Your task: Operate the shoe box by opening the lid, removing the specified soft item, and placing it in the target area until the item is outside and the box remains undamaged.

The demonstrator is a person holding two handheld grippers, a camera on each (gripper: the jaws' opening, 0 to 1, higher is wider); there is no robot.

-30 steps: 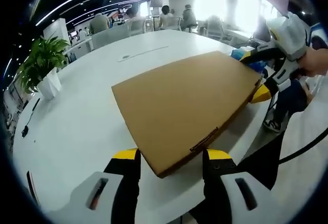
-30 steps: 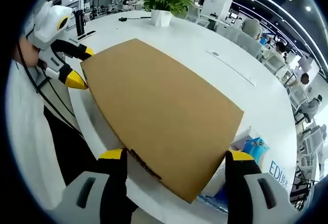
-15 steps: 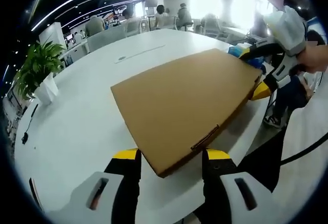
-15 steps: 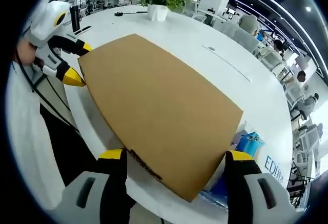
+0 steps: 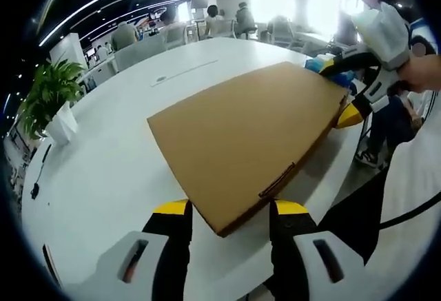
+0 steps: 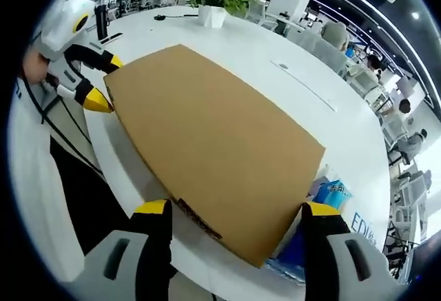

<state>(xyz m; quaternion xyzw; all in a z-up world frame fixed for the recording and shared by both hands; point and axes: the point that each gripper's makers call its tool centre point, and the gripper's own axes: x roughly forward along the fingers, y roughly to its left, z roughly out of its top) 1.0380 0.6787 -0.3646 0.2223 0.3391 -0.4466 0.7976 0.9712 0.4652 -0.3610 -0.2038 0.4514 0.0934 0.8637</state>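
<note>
**Closed box on a white table**

A flat brown cardboard box point(image 5: 244, 136) is lying near the edge of a round white table point(image 5: 103, 170), its lid point(image 6: 213, 142) sitting shut. A small tab slot is showing along one side edge.

A broad white tabletop point(image 5: 124, 142) carries a flat brown cardboard box point(image 5: 248, 136), whose near corner sits between the left jaws. Well beyond those jaws, to their left, stands a potted plant point(image 5: 48, 101). Just past the right jaws' right tip lies a blue packet point(image 6: 331, 194), possibly tissues, beside the box.
</note>
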